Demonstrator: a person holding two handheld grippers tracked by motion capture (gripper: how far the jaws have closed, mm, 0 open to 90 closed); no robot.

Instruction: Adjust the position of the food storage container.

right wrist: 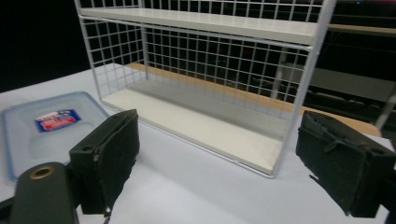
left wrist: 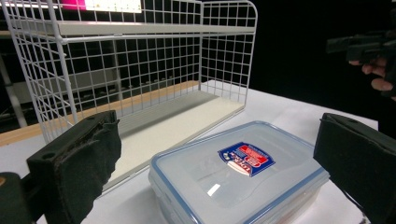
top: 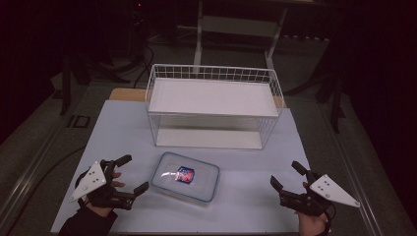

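A white table [top: 123,128] carries a white wire shelf rack [top: 214,105] with two tiers. Just in front of the rack lies a clear plastic food container [top: 185,177] with a blue-rimmed lid and a red-and-blue label [top: 185,174]. Left of the container the left gripper [top: 132,173] hangs with jaws spread wide, empty. Right of it, well apart, the right gripper [top: 286,174] is likewise spread and empty.

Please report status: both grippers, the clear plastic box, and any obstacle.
Left gripper open, right gripper open, both empty. Clear plastic box with blue-edged lid flat on table between them, untouched. White wire shelf rack behind it; nothing blocks.
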